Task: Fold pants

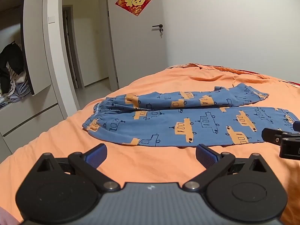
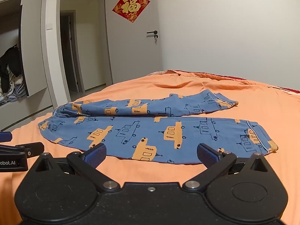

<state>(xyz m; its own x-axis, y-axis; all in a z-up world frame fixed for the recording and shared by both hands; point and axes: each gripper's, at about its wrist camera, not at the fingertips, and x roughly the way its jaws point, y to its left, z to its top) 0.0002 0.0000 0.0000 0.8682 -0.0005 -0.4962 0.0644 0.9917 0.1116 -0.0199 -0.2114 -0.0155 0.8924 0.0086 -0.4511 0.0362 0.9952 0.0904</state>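
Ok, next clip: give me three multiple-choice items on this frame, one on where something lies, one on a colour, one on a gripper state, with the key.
1. Where do the pants lie?
A. spread on the orange bed cover
B. hung on the door handle
C. on the floor

2. What is the pants' base colour?
A. red
B. blue
C. white

3. How do the left gripper and right gripper stand?
A. both shut on cloth
B. one open, one shut
C. both open, holding nothing

Key: 1 A, both legs lie flat on the cover. 2 B, blue cloth with orange vehicle prints. 3 C, each pair of fingers is spread wide with bare cover between.
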